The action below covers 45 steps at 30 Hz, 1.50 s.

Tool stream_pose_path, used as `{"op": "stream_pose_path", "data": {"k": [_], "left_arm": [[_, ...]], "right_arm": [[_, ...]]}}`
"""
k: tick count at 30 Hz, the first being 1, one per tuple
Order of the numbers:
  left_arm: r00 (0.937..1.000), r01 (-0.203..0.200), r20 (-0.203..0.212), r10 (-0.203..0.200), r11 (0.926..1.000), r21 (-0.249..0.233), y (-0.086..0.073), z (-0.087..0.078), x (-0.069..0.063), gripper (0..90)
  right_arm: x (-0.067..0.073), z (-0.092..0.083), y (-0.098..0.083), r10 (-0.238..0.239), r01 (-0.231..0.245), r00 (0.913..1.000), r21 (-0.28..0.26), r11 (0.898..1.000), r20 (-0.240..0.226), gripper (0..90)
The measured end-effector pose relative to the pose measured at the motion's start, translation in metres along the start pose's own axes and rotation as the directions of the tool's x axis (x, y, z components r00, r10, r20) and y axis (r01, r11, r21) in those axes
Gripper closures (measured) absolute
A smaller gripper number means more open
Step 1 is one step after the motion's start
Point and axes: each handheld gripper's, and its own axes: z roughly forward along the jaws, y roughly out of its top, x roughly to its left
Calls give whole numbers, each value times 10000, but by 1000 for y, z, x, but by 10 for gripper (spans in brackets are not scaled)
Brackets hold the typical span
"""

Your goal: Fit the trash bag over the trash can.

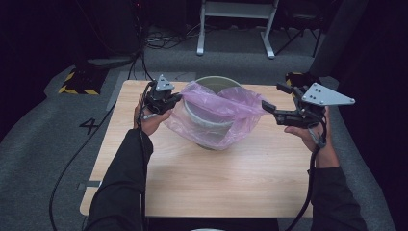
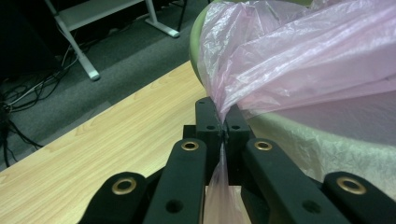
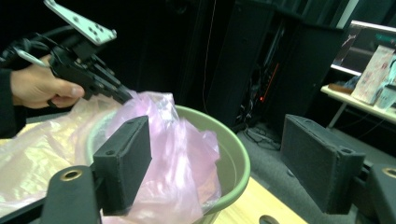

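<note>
A pale green bin (image 1: 217, 80) stands at the far middle of the wooden table (image 1: 202, 178), with a pink plastic bag (image 1: 221, 111) draped over and around it. My left gripper (image 1: 178, 98) is at the bin's left rim, shut on a gathered edge of the bag (image 2: 299, 51); the pinch shows between its jaws (image 2: 224, 127) beside the bin's rim (image 2: 193, 46). My right gripper (image 1: 266, 106) hovers just right of the bin, open, its pads (image 3: 123, 161) wide apart and touching nothing. Beyond them are the bag (image 3: 177, 154), the bin rim (image 3: 235, 156) and the left gripper (image 3: 122, 95).
The table's near half is bare wood. On the grey floor behind stand a white metal frame (image 1: 235, 29), a yellow-black striped base (image 1: 78, 83) and loose cables (image 1: 163, 41). Dark cases (image 3: 243, 60) stand beyond the bin in the right gripper view.
</note>
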Motion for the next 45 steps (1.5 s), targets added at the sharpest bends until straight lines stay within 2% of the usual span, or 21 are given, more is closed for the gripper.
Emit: {"op": "stream_pose_path", "data": {"k": [2, 4, 6, 9, 13, 14, 16, 19, 23, 26, 30, 32, 34, 35, 37, 39, 41, 42, 45], "left_arm": [[10000, 25, -16, -25, 10000, -16, 0, 0, 0, 884], [10000, 39, -34, -39, 10000, -9, 0, 0, 1, 885], [10000, 83, -23, -82, 9999, 62, -1, 0, 1, 885], [10000, 64, 21, -64, 9999, 92, -1, 0, 2, 885], [9999, 99, -17, -99, 9999, 106, -2, 1, 2, 885], [9999, 116, -9, -116, 9999, 104, -2, 1, 2, 884], [9999, 142, -9, -141, 9998, 125, -2, 2, 2, 884], [9996, 270, -34, -270, 9996, 127, -2, 3, 3, 885], [9992, 407, -5, -407, 9990, 209, -4, 6, 6, 886], [9979, 646, 29, -646, 9978, 165, -6, 7, 8, 886], [9980, 635, 34, -636, 9977, 239, -6, 7, 7, 886], [9987, 499, 39, -500, 9984, 267, -5, 7, 6, 886], [9986, 531, 53, -532, 9984, 185, -4, 8, 5, 885], [9990, 450, 54, -451, 9988, 215, -4, 9, 4, 885], [9992, 398, 45, -399, 9990, 207, -3, 10, 3, 885], [9993, 378, 41, -379, 9990, 228, -3, 11, 3, 885], [9989, 469, 32, -470, 9986, 227, -4, 13, 4, 885], [9988, 483, 17, -483, 9985, 245, -5, 14, 5, 885], [9987, 504, -45, -502, 9981, 350, -6, 17, 7, 885]], "right_arm": [[-1, -4, 2, 59, -59, 9999, -46, 10000, 89, 245], [-4, -6, 3, 83, -84, 9986, 7, 10000, 527, 245], [-7, -10, 4, 183, -179, 9983, -76, 9998, 558, 244], [-4, -15, 3, 174, -172, 9998, -218, 9996, 124, 231], [11, -7, -8, -116, 138, 9985, 402, 9991, -532, 204], [13, -4, -11, -95, 133, 9968, 478, 9988, -794, 200], [16, 2, -17, -44, 110, 9955, 697, 9975, -945, 199], [18, 7, -23, 56, 59, 9884, 748, 9972, -1514, 187], [27, 4, -28, -188, 349, 9751, 692, 9970, -2211, 151], [32, 4, -31, -336, 528, 9699, 736, 9959, -2413, 150], [41, 7, -34, -645, 903, 9641, 896, 9919, -2575, 150], [42, 10, -36, -682, 948, 9548, 790, 9924, -2893, 159], [42, 19, -37, -466, 731, 9639, 923, 9930, -2620, 167], [42, 24, -38, -217, 506, 9654, 1050, 9932, -2600, 206], [40, 34, -38, -83, 340, 9795, 1246, 9916, -2013, 404], [37, 41, -39, 181, 47, 9823, 1207, 9927, -1865, 566], [36, 47, -41, 218, -2, 9884, 1425, 9898, -1501, 710], [34, 48, -43, 235, 1, 9886, 1559, 9878, -1490, 749], [28, 50, -50, 404, -203, 9938, 1883, 9819, -1035, 833]]}}
